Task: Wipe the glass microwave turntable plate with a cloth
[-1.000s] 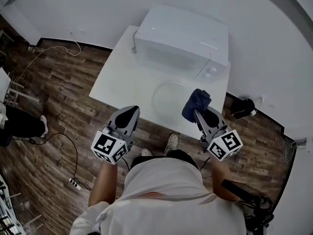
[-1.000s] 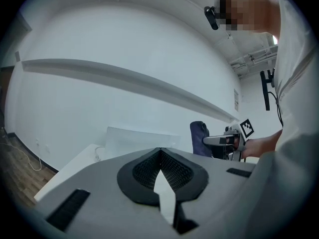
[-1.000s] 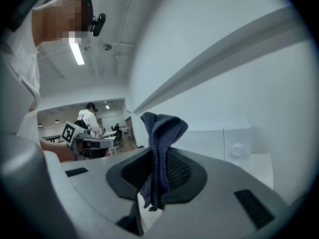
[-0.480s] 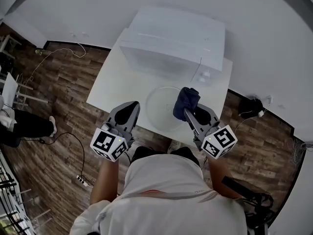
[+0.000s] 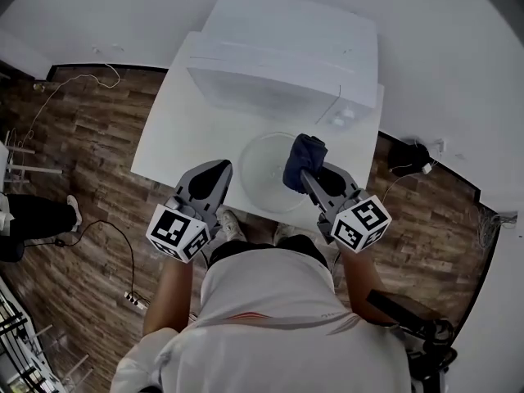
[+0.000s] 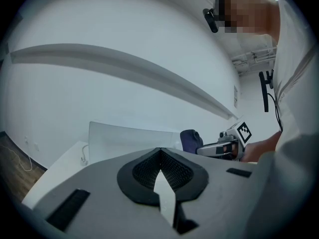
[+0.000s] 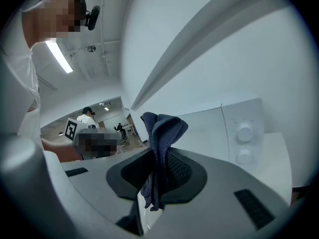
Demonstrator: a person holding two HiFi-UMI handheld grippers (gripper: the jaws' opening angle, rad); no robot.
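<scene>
Right hand-held gripper (image 5: 305, 174) clamps cloth (image 5: 300, 157) over plate (image 5: 260, 173).

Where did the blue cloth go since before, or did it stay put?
Yes. The cloth in the right gripper went left, from the right edge of the glass plate to over it.
</scene>
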